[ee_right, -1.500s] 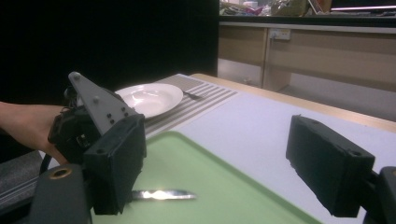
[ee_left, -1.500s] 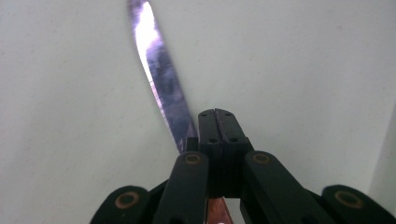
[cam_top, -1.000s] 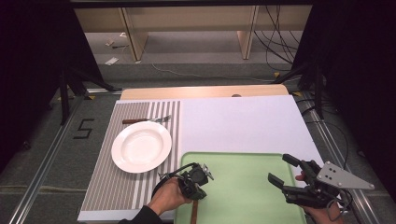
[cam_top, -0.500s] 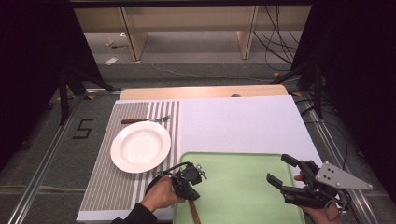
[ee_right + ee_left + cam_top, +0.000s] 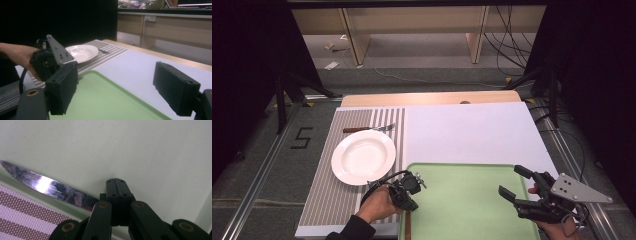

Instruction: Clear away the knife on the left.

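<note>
A steak knife (image 5: 50, 188) with a glossy serrated steel blade and a brown wooden handle is clamped in the left claw (image 5: 408, 186), its jaws together on it over the smooth pale-green tray (image 5: 462, 200) at the tray's 9 o'clock edge, beside the ribbed, brown-and-white striped placemat (image 5: 327, 200). The serrations and the mat's woven texture are given by the left gripper view, whereas the round white plate (image 5: 363, 156), a fork (image 5: 369, 129) at the plate's 12 o'clock and a "5" marked on the floor (image 5: 242, 150) are given by the high view. The right claw (image 5: 518, 186) is held apart with nothing between its jaws at the tray's 4 o'clock, its blocky matte-black pads (image 5: 62, 87) seen close in the right gripper view above the white bench (image 5: 135, 67).
</note>
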`<state>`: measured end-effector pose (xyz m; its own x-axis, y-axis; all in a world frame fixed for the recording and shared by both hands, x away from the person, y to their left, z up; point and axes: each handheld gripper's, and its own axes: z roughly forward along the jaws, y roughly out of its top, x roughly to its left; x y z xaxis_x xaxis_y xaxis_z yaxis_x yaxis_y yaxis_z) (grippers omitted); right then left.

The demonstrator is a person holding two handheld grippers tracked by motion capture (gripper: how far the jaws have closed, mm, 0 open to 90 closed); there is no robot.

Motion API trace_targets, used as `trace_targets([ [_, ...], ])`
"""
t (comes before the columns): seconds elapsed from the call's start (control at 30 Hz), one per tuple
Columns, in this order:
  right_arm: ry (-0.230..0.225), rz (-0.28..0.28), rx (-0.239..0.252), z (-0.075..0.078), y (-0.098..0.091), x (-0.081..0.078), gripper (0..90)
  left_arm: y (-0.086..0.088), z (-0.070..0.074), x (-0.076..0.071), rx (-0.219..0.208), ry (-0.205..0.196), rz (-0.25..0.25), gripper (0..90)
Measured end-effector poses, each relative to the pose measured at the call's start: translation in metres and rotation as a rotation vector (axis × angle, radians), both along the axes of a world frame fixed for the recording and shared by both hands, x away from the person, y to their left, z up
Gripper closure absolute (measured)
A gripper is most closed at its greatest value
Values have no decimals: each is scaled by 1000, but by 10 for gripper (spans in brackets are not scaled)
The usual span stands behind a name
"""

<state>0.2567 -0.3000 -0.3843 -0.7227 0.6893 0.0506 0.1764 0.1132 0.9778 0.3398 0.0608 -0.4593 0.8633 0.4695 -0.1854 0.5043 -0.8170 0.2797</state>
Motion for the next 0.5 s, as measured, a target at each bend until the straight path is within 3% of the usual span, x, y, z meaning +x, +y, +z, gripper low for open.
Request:
trace_targets([
  [0.23, 0, 1, -1, 0, 0, 0, 213, 1, 0, 1, -8, -4, 28, 884],
  [0.37, 0, 2, -1, 0, 0, 0, 213, 3, 2, 1, -29, -5, 39, 812],
  [0.5, 0, 2, -1, 0, 0, 0, 214, 6, 3, 7, -69, -15, 7, 626],
])
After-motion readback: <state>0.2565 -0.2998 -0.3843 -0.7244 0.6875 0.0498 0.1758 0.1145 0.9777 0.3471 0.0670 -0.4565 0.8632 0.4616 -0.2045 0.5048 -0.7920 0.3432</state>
